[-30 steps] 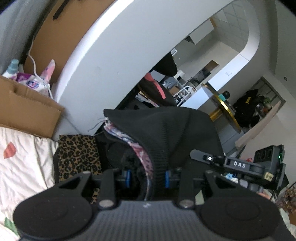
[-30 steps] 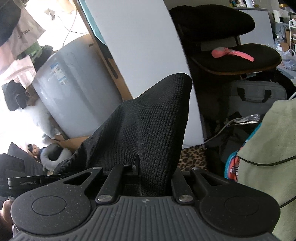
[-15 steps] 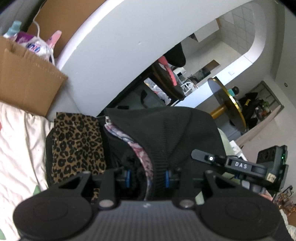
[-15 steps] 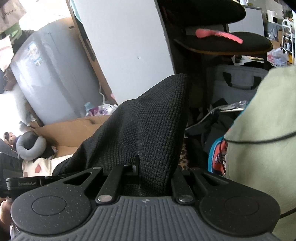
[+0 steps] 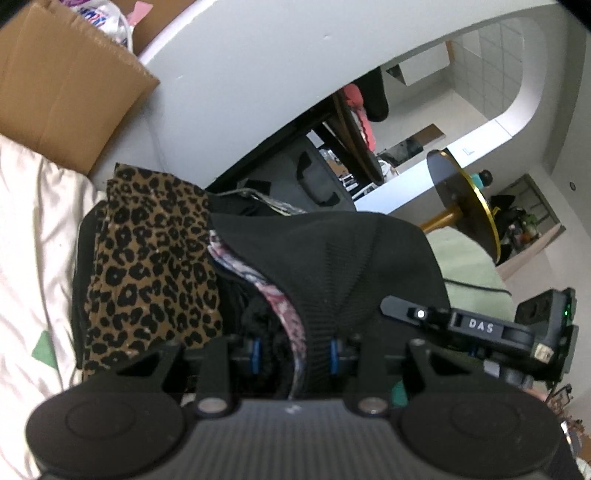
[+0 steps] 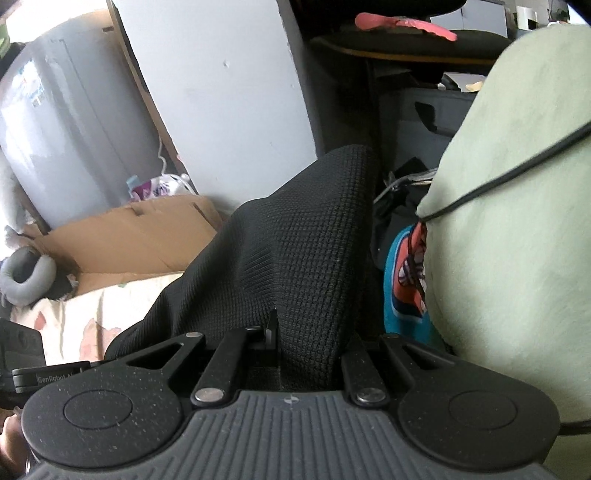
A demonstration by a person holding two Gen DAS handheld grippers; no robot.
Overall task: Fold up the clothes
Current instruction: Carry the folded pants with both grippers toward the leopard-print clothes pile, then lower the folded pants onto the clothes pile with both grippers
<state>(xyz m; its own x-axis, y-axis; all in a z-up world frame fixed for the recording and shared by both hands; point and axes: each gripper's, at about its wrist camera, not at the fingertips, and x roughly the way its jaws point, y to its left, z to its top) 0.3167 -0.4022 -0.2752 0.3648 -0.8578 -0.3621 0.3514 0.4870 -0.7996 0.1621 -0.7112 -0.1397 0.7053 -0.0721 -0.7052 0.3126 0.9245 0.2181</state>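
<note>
A cluttered room with a pale grey wall panel (image 6: 221, 103) stands behind a bed spread with a cream patterned sheet (image 5: 33, 258). Over that sheet hangs the black knit garment (image 6: 295, 243), stretched between the two grippers and bunched up in front of each camera. The left gripper (image 5: 293, 349) has its fingers clenched on a thick fold of the garment's ribbed edge — a pink-and-white patterned lining (image 5: 258, 280) shows inside the fold. The right gripper (image 6: 303, 350) has its fingers clamped nearly together on another part of the same black knit, which rises in a peak above them and slopes down to the left toward the sheet.

Just left of the garment in the left wrist view lies a leopard-print cloth (image 5: 147, 266), resting on something dark at the edge of the sheet. Beyond the leopard print, a flattened cardboard box (image 5: 70, 81) leans at the wall. To the right of the garment in the right wrist view bulges a pale green cushion (image 6: 509, 221) crossed by a black cable (image 6: 509, 173), with a blue-and-orange printed fabric (image 6: 404, 280) tucked between cushion and garment. Farther behind the garment a dark chair seat carries a pink object (image 6: 406, 22), and a grey neck pillow (image 6: 26, 277) lies at the far left beside the cardboard.
</note>
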